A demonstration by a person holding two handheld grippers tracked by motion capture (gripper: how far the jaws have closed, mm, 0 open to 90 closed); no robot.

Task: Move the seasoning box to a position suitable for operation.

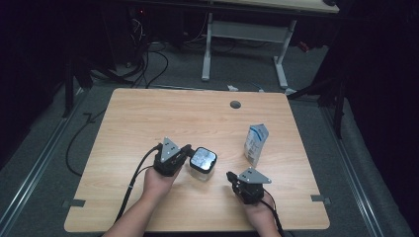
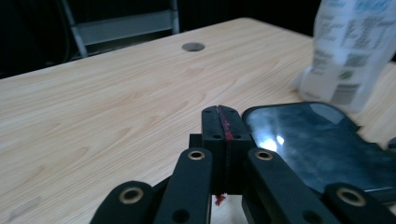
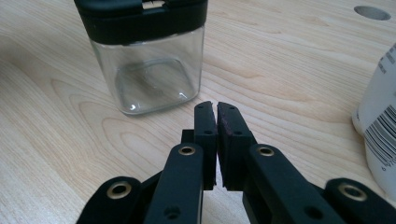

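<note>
The left gripper (image 2: 223, 114) had its jaws pressed flat together, a thin red line showing along the seam between the pads, and nothing was caught there. Its tip sat just beside the black lid (image 2: 322, 144) of the jar (image 1: 203, 161), near the lid's edge; whether it actually touched the lid I could not tell. In the high view that gripper (image 1: 187, 149) pointed toward the jar from its left, the left hand (image 1: 159, 180) wrapped round its body with the cable trailing back along the forearm.

The right gripper (image 3: 217, 108) was clenched too, though only a hair's gap stayed between its jaws, and it gripped nothing. Its tips hung low over the bare wood, short of the jar (image 3: 145, 51) and clear of it. Seen from there the jar was a clear square-sided glass, upright, looking empty, with its black lid on. From above, the right gripper (image 1: 230, 176) lay to the right of the jar and nearer the person, held by the right hand (image 1: 257, 210).

The jar stood on the table (image 1: 148, 118) a little in front of the person, between the two grippers. A white carton (image 1: 256, 143) stood upright to its right, apart from it. A round grey hole (image 1: 235, 104) marked the far part of the tabletop.
</note>
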